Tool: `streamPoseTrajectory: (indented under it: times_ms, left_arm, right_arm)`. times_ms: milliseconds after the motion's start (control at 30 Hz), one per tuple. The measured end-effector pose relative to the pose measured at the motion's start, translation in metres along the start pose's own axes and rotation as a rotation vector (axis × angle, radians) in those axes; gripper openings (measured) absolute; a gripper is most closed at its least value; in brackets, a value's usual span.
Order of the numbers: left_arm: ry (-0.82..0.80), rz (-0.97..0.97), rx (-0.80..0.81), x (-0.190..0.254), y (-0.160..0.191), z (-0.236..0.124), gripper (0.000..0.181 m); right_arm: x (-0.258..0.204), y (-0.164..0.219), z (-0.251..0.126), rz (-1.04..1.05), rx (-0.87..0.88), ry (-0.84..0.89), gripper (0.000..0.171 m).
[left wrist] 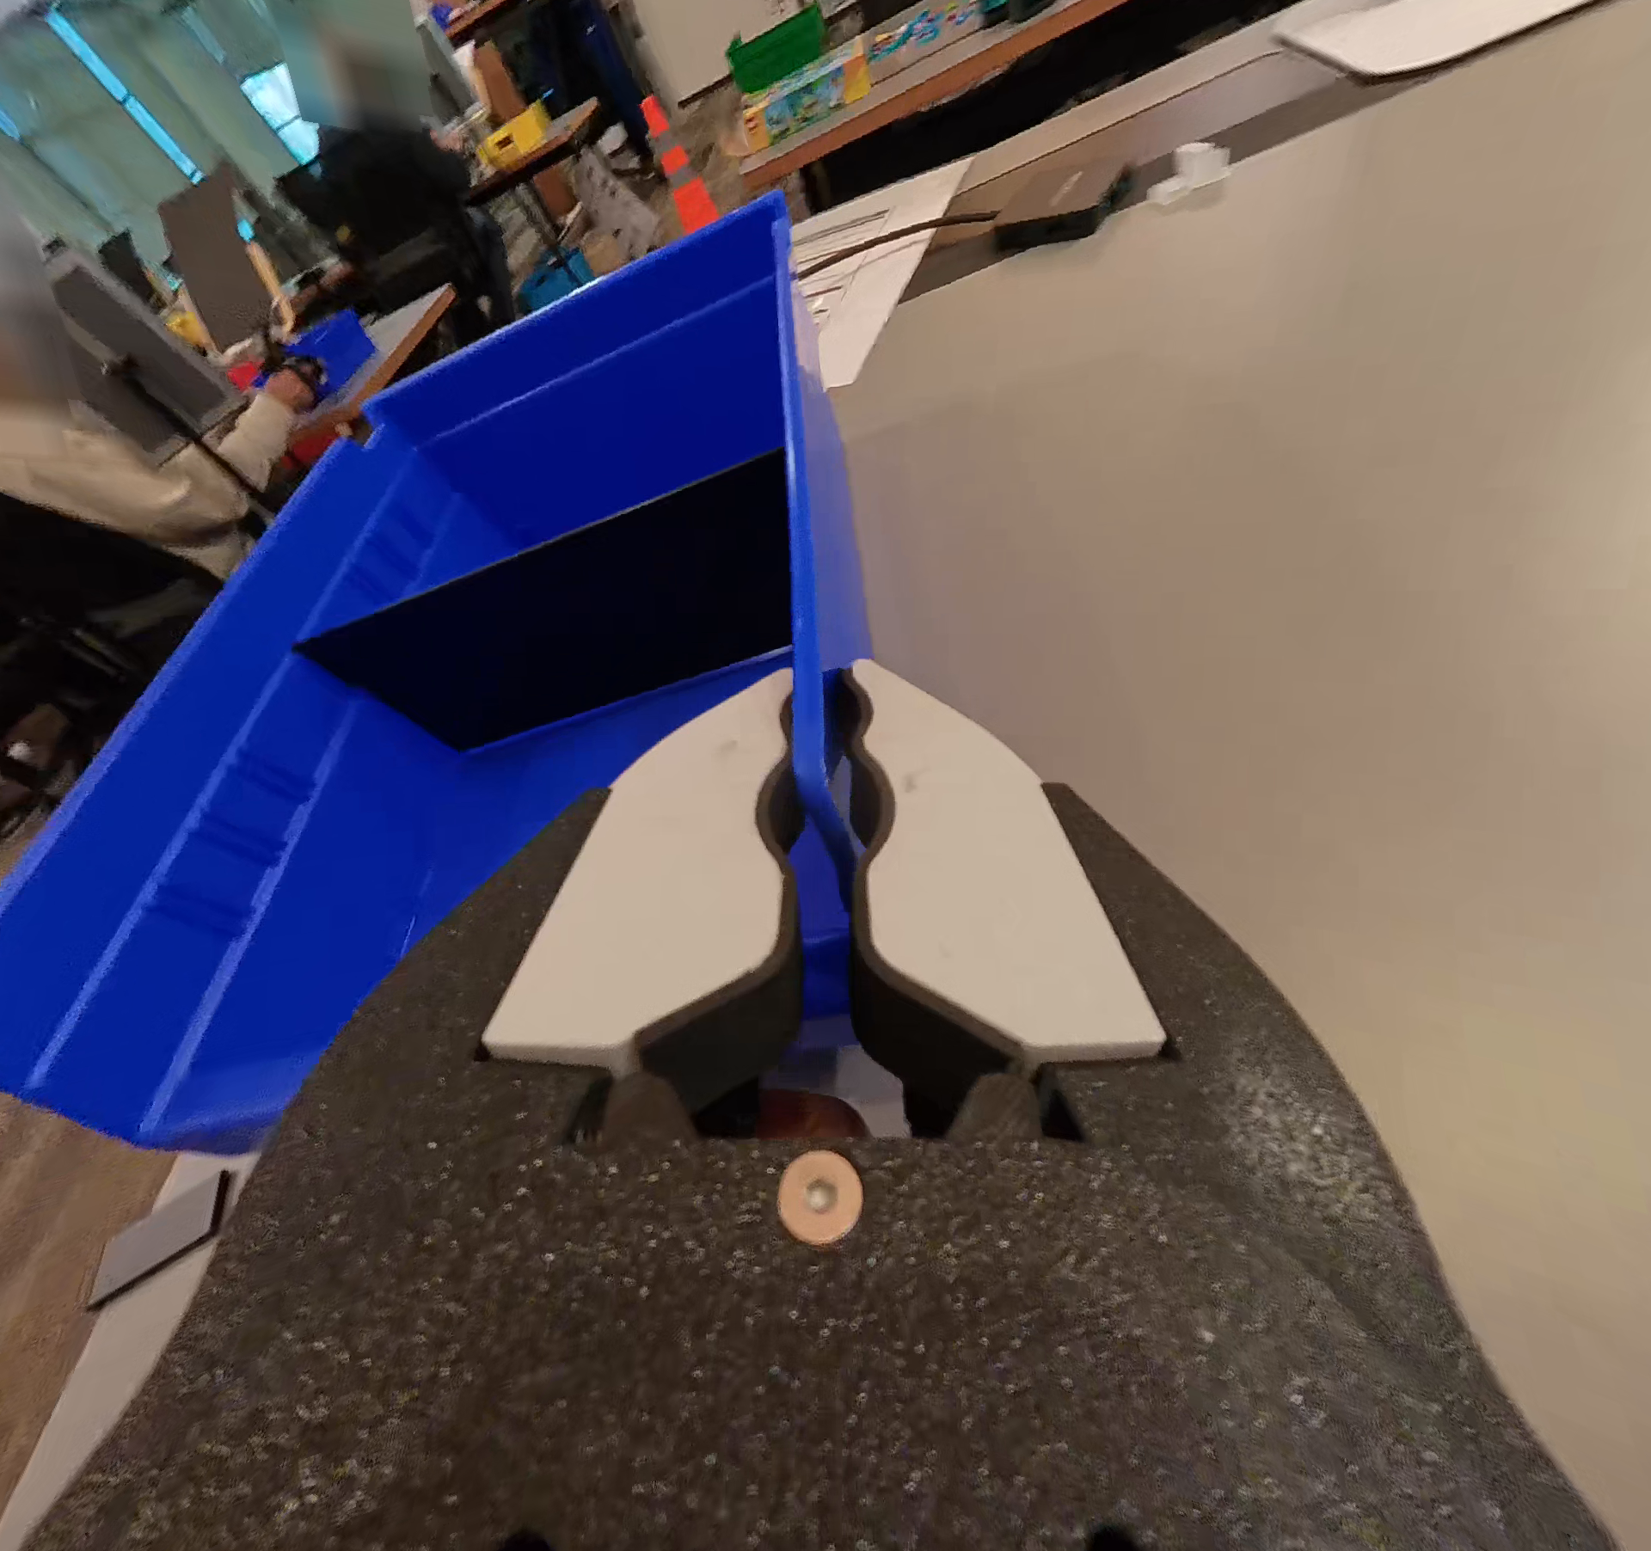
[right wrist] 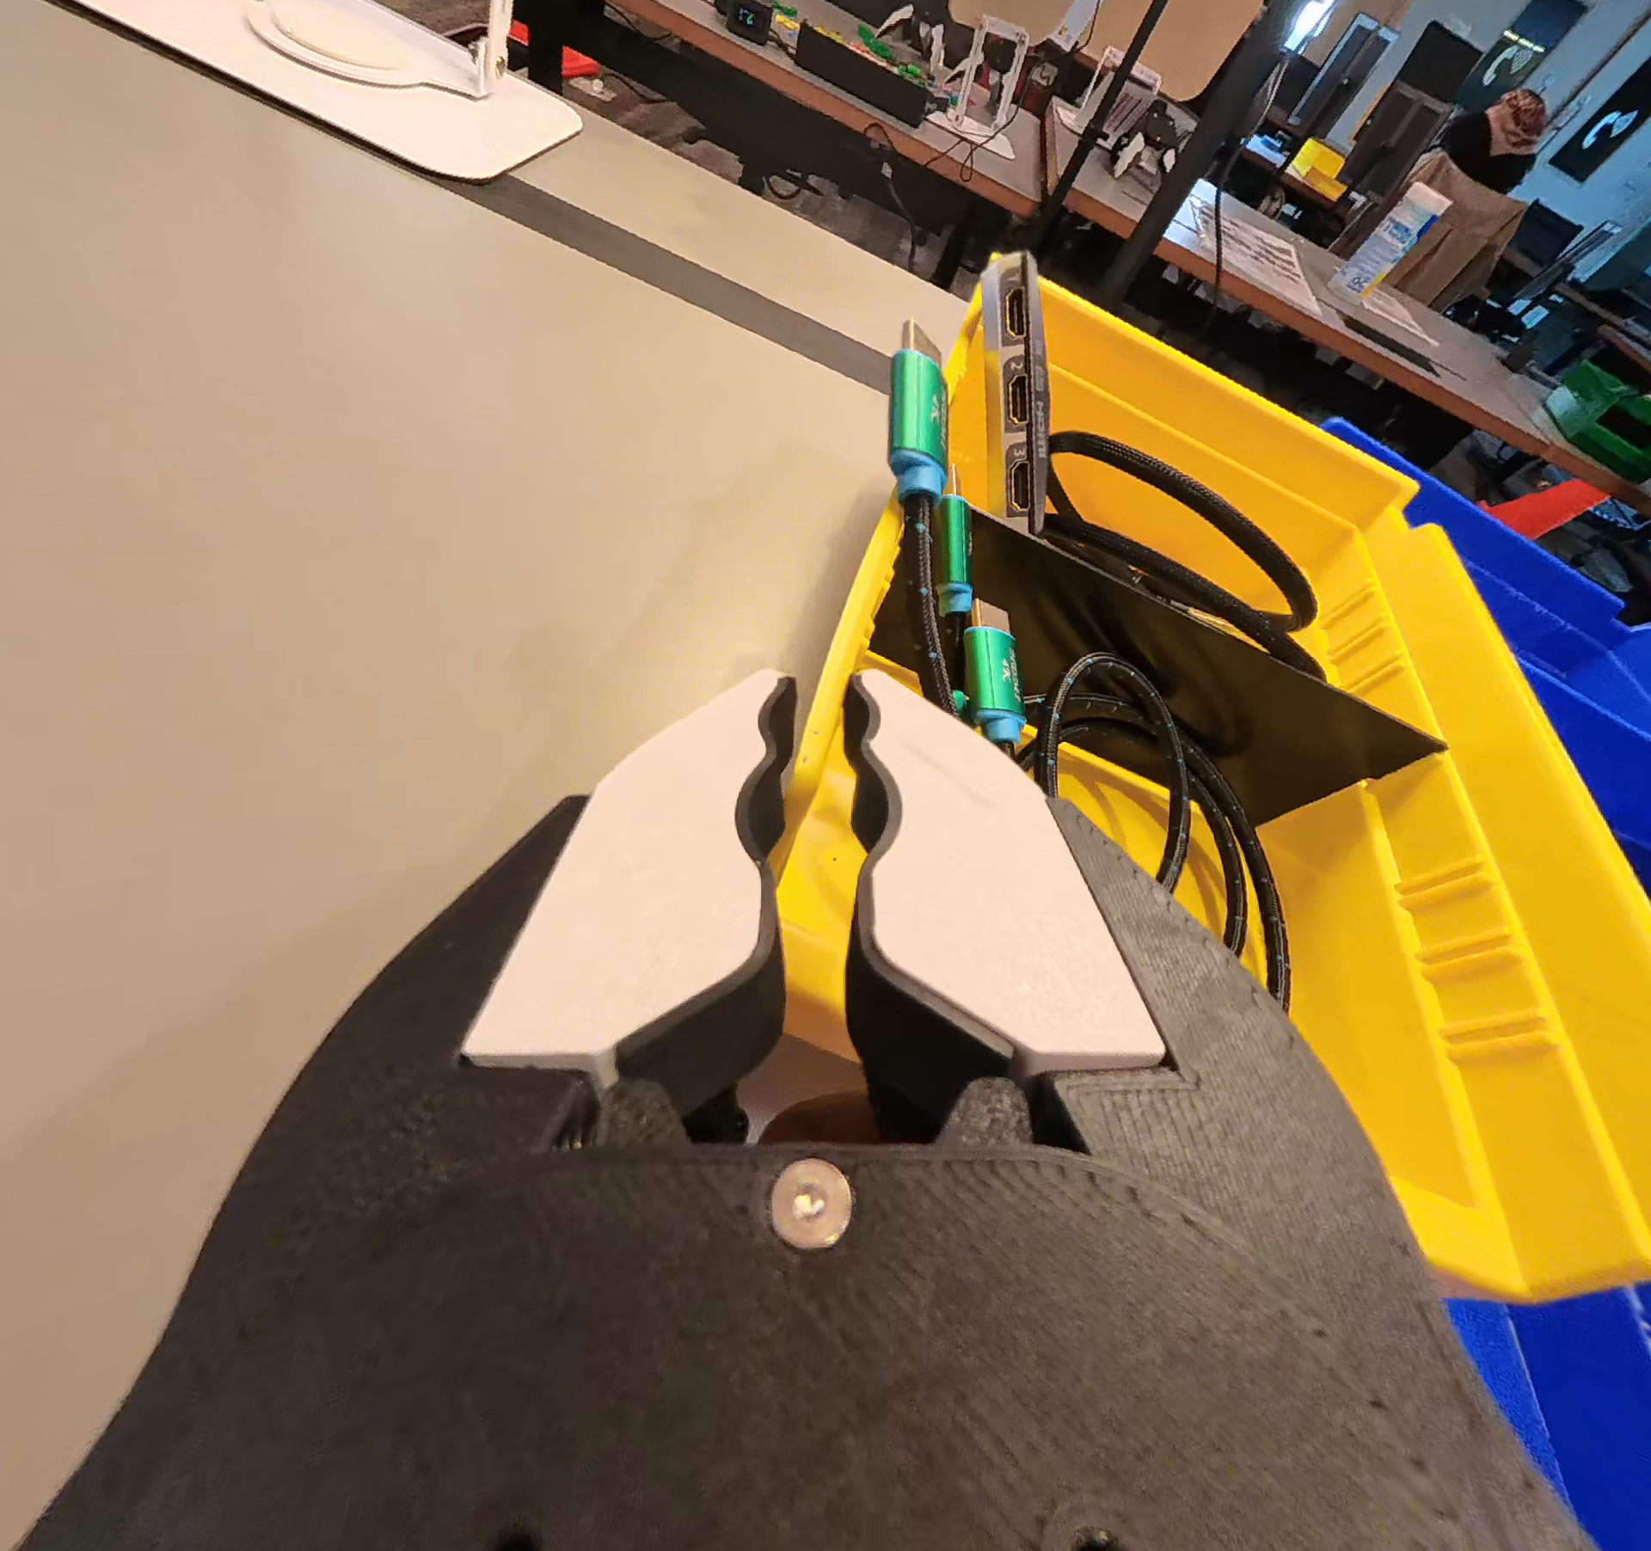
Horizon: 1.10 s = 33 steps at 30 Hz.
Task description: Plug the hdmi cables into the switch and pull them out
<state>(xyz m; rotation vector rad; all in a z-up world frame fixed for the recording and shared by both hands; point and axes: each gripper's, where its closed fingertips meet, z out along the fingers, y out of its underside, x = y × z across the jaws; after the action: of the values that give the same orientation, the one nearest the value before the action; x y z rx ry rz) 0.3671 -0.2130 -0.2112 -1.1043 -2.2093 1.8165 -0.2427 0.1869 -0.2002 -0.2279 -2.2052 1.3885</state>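
Note:
In the left wrist view my left gripper (left wrist: 817, 686) is shut on the right side wall (left wrist: 804, 579) of a blue bin (left wrist: 572, 400). That bin holds only a black divider (left wrist: 572, 606). In the right wrist view my right gripper (right wrist: 817, 695) is shut on the left side wall (right wrist: 808, 793) of a yellow bin (right wrist: 1429, 927). In that bin the grey HDMI switch (right wrist: 1018, 400) stands on edge, with its ports facing me. Black braided HDMI cables (right wrist: 1197, 802) with green plugs (right wrist: 916, 418) lie beside it, around a black divider (right wrist: 1188, 686).
Both bins rest at the edge of a beige table (left wrist: 1251, 615). A black box with a cable (left wrist: 1059, 204) lies at its far side. A white stand base (right wrist: 295, 52) sits far left. Another blue bin (right wrist: 1572, 642) lies right of the yellow one. People and cluttered desks are behind. The grippers' ends are close to 75 cm from one another.

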Motion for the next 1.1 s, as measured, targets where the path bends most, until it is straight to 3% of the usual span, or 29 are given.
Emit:
streamPoseTrajectory:
  times_ms: [200, 600, 1100]
  left_arm:
    - [0.141, 0.030, 0.080, 0.025, -0.004, -0.026, 0.004]
    - [0.681, 0.174, 0.262, 0.118, -0.023, -0.078, 0.005]
    - [1.426, 0.374, 0.405, 0.205, -0.032, -0.158, 0.006]
  right_arm:
    - [-0.011, 0.000, -0.010, 0.007, 0.044, -0.094, 0.006]
    - [-0.062, -0.011, -0.031, -0.034, 0.131, -0.503, 0.004]
    - [-0.118, -0.047, 0.010, -0.113, 0.179, -1.012, 0.005]
